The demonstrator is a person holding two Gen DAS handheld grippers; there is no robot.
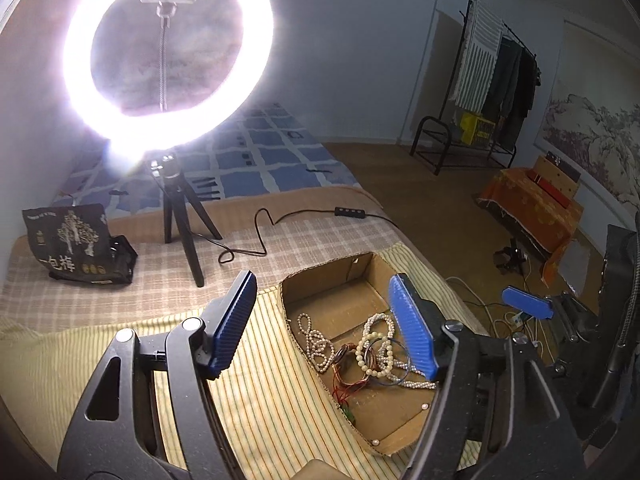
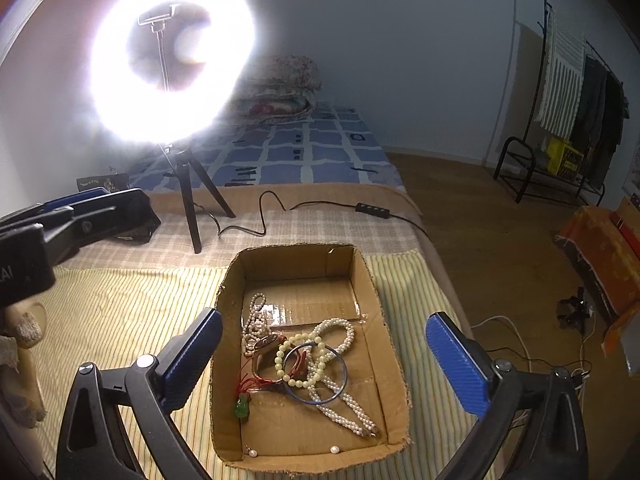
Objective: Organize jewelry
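Note:
A shallow cardboard box point(image 2: 394, 344) point(image 1: 292, 280) sits on the striped yellow cloth point(image 2: 120, 308). In it lie a tangle of pearl necklaces point(image 2: 340, 396) point(image 1: 316, 344), a cream bead bracelet point(image 2: 298, 364) point(image 1: 370, 350), a blue bangle point(image 2: 342, 376), red cords with a green pendant point(image 2: 242, 408) and two loose pearls point(image 2: 334, 449). My right gripper point(image 2: 324, 360) is open and empty, above the box with a finger on each side. My left gripper point(image 1: 324, 324) is open and empty over the box's left edge; it also shows in the right wrist view point(image 2: 72, 216).
A lit ring light on a black tripod point(image 2: 188, 196) point(image 1: 180, 216) stands behind the box, with its cable and switch point(image 2: 372, 210). A black printed bag point(image 1: 74, 244) lies at the left. The bed edge runs along the right, with floor, a clothes rack point(image 1: 492, 92) and cables beyond.

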